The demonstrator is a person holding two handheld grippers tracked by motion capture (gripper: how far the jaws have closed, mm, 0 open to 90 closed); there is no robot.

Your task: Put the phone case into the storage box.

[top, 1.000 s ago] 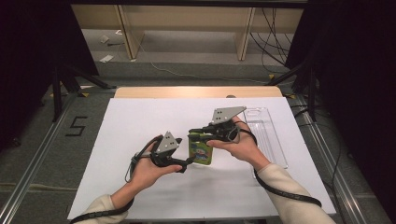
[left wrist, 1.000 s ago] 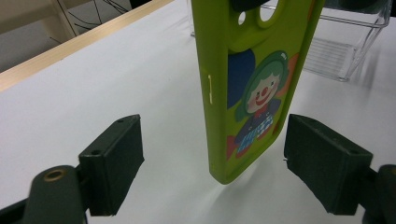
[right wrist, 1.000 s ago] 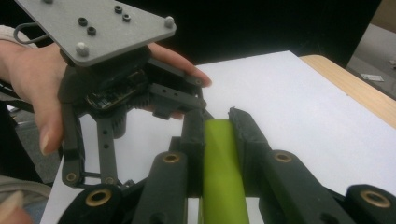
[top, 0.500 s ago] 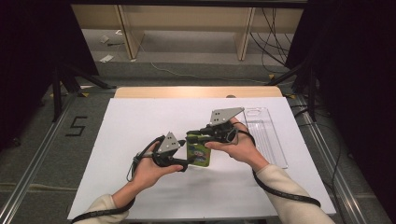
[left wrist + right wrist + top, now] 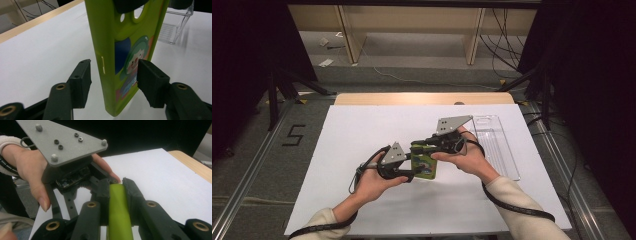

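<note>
1. Now, at the left, the left gripper is sitting low over the white table, held by the person's left hand. Its jaws have just been closing in, narrower than a second ago, with the lower end of the green phone case between them.
2. Looking along that gripper, its pads are standing either side of the phone case; one looks to be touching the printed face, the other is apart from the back edge. So I'd say it isn't clamped yet.
3. My judgement: a second hold on the case is being set up, perhaps to pass it over or steady it, and a little more closing would complete it.
4. In the middle, the case is standing upright on its short end, just above or on the table; I cannot tell which.
5. Further right, the right gripper is gripping the top of the case, jaws pinched tight on its green edge, as before.
6. Right again, a clear plastic tray is lying near the table's right edge, apart from the case.
7. Open white surface is spreading left and toward the person, so there is plenty of room there; the right side is tighter because of the tray.
</note>
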